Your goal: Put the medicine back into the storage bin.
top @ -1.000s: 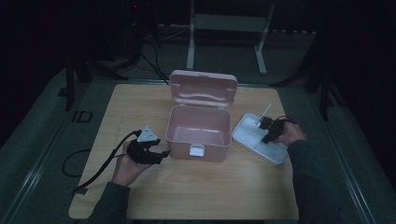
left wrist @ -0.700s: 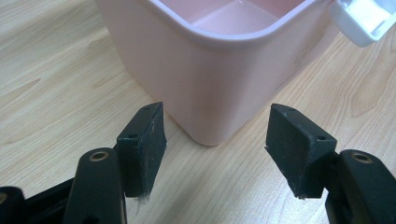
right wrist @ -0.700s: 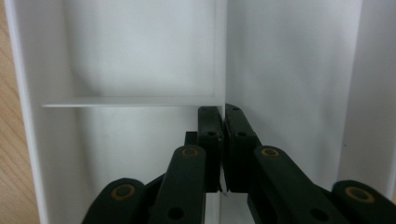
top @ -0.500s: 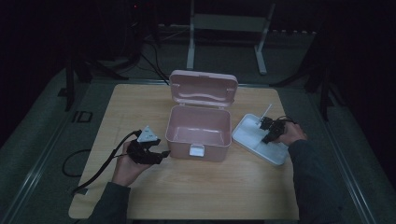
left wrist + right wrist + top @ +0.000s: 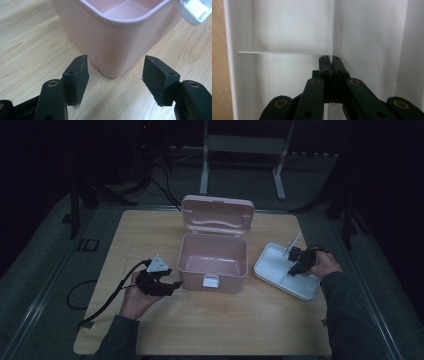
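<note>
Left claw rests on wooden worktop, jaws spread wide, gripping nothing; near corner of pink storage box stands between them, pads clear of it. Box sits mid-worktop, lid swung up behind, white latch on front wall. Right claw over white divided tray right of box, jaws pressed together on thin upright divider wall inside tray; just closed down onto it.
</note>
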A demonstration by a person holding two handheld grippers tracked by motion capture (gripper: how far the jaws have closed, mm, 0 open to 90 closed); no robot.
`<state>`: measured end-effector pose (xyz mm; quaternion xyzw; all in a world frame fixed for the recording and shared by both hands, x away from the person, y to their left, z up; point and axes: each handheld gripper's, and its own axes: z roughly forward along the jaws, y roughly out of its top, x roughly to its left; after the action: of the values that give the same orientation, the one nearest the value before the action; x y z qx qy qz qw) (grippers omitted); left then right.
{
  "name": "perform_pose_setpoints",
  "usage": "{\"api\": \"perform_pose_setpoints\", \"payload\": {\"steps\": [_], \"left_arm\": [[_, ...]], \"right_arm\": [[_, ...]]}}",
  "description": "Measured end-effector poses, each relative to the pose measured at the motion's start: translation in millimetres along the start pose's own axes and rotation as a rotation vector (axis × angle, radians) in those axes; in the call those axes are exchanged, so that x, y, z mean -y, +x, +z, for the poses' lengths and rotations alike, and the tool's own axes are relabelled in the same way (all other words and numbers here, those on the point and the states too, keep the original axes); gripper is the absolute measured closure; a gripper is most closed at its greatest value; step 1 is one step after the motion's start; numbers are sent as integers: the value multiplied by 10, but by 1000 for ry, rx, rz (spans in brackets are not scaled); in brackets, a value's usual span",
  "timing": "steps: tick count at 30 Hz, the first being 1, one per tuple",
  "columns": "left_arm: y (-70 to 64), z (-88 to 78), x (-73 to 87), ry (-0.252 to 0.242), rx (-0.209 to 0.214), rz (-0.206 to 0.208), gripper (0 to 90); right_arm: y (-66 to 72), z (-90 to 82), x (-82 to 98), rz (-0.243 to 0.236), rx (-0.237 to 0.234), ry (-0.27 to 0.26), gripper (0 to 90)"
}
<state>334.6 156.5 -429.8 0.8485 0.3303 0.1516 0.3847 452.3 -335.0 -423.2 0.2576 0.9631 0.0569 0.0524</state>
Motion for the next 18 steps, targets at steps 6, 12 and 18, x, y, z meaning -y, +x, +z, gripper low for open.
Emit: {"api": "perform_pose_setpoints", "payload": {"steps": [6,12,18], "left_arm": [[2,-3,-1,-1,0,1,373],[5,1,-2,-1,-1,0,373],[6,13,-2,1,3,-1,373]], "right_arm": [[20,-218,67,-16,-2,-43,894],[61,-449,70,-42,-26,-93,893],[161,-686,-26,-97,-20,-121,893]]}}
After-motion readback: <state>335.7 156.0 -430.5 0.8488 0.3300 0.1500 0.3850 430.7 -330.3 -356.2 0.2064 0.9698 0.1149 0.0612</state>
